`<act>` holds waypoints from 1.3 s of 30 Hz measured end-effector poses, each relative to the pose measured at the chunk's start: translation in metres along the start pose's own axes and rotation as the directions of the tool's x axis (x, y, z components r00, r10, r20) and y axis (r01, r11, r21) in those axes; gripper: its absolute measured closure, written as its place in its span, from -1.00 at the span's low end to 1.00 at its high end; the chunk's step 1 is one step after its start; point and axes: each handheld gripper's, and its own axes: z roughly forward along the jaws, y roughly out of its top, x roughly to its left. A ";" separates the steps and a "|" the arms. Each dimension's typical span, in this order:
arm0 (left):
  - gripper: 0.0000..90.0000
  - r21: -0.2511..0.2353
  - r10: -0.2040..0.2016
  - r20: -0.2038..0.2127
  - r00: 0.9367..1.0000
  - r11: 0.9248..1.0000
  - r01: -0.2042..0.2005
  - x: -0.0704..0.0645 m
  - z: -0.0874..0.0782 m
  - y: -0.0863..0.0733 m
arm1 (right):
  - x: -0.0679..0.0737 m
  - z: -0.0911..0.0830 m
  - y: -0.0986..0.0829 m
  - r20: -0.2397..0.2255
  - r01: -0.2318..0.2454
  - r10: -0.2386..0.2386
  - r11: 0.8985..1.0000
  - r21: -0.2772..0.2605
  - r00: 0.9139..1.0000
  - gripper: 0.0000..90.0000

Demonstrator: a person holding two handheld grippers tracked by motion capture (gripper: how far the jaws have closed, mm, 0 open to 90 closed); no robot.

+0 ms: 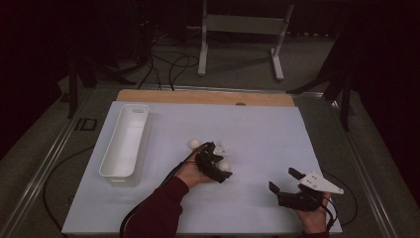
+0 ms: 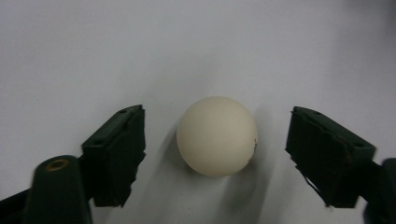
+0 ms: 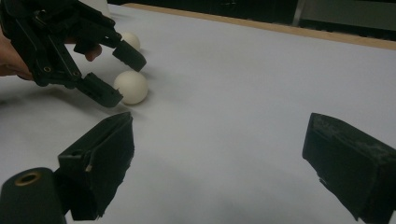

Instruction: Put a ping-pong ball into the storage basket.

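A cream ball point(image 2: 217, 136) rests on the white board between the two jaws of my left gripper point(image 2: 215, 156), which is open, with a gap on each side of the ball. From above, this ball point(image 1: 224, 166) lies at the tip of the left gripper point(image 1: 219, 162) near the board's middle. A second cream ball point(image 1: 194, 144) sits a little farther back and to the left. My right gripper point(image 1: 284, 179) hovers open and empty near the front right. In the right gripper view, its jaws point(image 3: 217, 163) spread wide toward the left gripper point(image 3: 119, 74) and both balls point(image 3: 131, 87) point(image 3: 130, 40).
A long white tray point(image 1: 125, 141) lies along the left side of the white board point(image 1: 257, 134). A wooden strip point(image 1: 205, 97) borders the far edge. Cables trail from both grippers, and a metal stand point(image 1: 242, 29) is on the floor beyond the table.
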 end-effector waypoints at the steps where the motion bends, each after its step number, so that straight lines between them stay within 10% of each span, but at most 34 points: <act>1: -0.49 0.000 0.000 -0.002 1.000 1.000 0.000 0.000 0.000 0.000 | 0.000 0.000 0.000 0.000 -0.001 0.001 1.000 0.000 1.000 -0.80; 19: 0.12 0.041 0.013 -0.002 1.000 0.999 -0.013 0.000 0.007 -0.001 | 0.000 0.000 0.000 -0.002 -0.001 0.001 1.000 0.001 1.000 -0.80; 39: 0.14 -0.014 -0.003 -0.041 0.999 1.000 0.002 0.002 -0.015 0.006 | 0.000 0.000 0.000 0.001 -0.001 0.001 1.000 -0.001 1.000 -0.80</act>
